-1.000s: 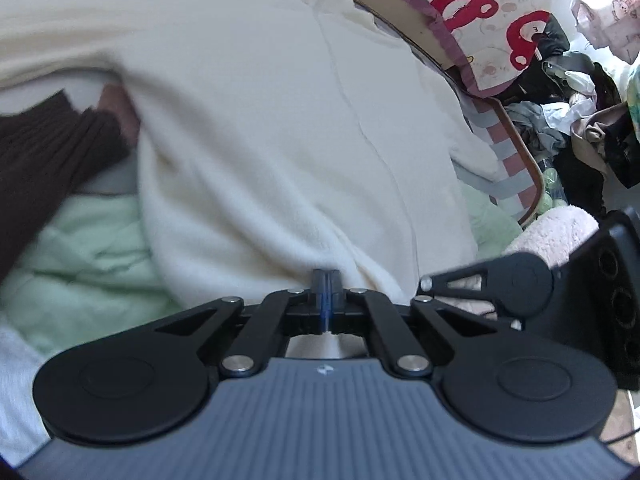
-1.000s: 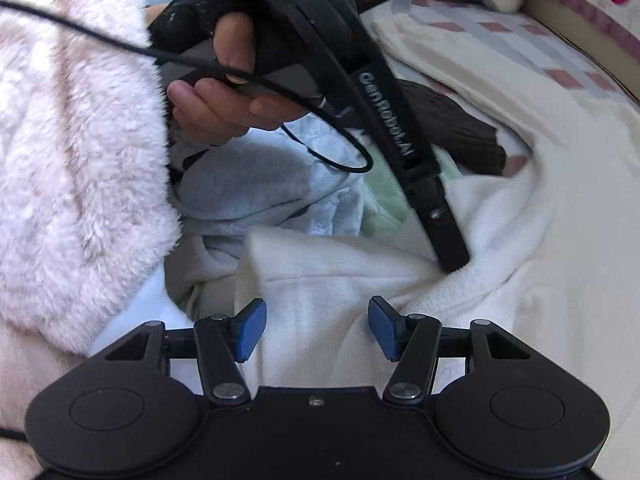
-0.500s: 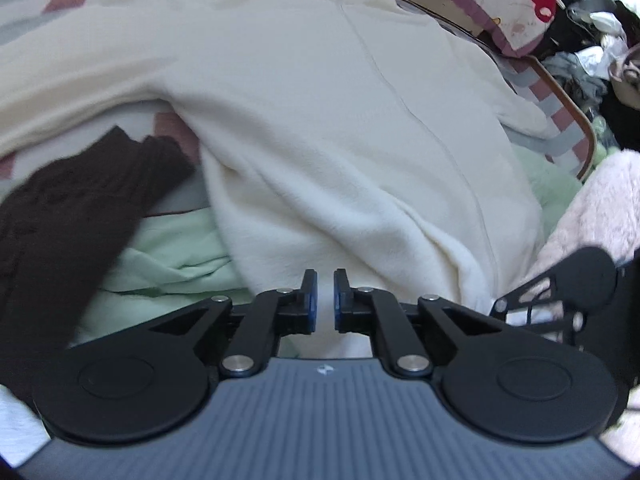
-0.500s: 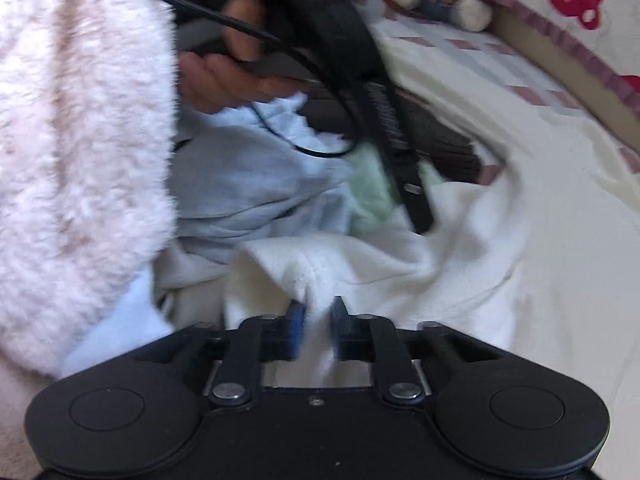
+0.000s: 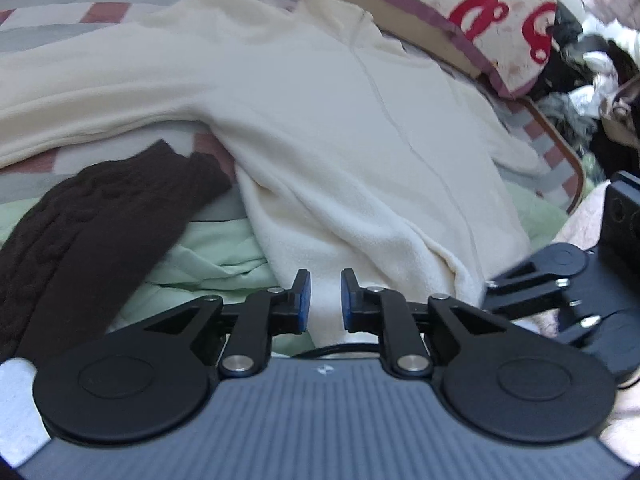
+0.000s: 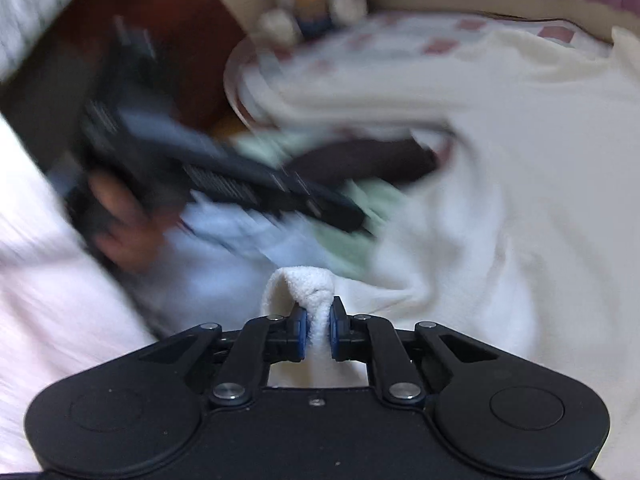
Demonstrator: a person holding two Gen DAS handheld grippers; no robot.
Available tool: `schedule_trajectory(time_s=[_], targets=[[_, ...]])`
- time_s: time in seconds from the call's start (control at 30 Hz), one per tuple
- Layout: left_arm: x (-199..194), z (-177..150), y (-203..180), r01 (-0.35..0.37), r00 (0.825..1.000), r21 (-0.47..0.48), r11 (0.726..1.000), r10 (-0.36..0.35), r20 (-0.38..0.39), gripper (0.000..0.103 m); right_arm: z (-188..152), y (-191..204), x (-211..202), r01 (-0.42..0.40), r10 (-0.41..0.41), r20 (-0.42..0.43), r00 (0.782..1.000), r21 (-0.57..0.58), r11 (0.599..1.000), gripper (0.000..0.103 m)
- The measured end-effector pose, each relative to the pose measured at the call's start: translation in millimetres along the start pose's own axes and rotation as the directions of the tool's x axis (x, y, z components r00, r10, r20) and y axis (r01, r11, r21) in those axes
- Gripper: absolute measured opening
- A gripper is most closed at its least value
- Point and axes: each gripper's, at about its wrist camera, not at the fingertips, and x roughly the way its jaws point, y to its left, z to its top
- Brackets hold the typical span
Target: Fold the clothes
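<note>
Left wrist view: the cream fleece zip-front top (image 5: 340, 132) lies spread, still unfolded, across the bed (image 5: 60, 8) toward its pillow edge. My left tool (image 5: 325, 294) has just been opening and stands slightly apart, gripping nothing. My right tool (image 6: 318, 328) is clamped on the fleece hem. Folding has barely begun, I judge.

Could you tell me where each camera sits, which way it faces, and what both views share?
Left wrist: behind the left tongs, jaws parted and empty after opening, facing down onto the cream fleece; right tongs at the edge.
Right wrist: behind the right tongs, clamped on the fleece hem; a hand shows.
Shared: the fleece, the brown knit.
</note>
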Motion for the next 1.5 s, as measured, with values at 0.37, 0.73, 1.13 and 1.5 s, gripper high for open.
schedule_trajectory(time_s=[0.37, 0.73, 1.13, 1.5], targets=[[-22.2, -7.8, 25.9, 0.165, 0.986, -0.142, 0.976, -0.158, 0.057, 0.023, -3.7, 49.1, -12.6, -0.010, 0.020, 0.032, 0.999, -0.289, 0.957, 0.014], [-18.0, 19.3, 14.1, 0.302, 0.950, -0.068, 0.951, -0.295, 0.102, 0.033, 44.4, 23.1, -26.0, 0.318, -0.309, 0.086, 0.947, -0.388, 0.865, 0.013], [-3.3, 39.1, -30.6, 0.269, 0.958, 0.122, 0.955, -0.279, 0.072, 0.059, 52.6, -39.5, -15.8, 0.214, -0.216, -0.096, 0.972, -0.027, 0.976, 0.018], [3.1, 20.4, -45.9, 0.250, 0.968, 0.225, 0.942, -0.252, -0.020, 0.009, 23.0, -25.7, -33.5, 0.134, -0.168, -0.138, 0.976, -0.230, 0.964, 0.042]])
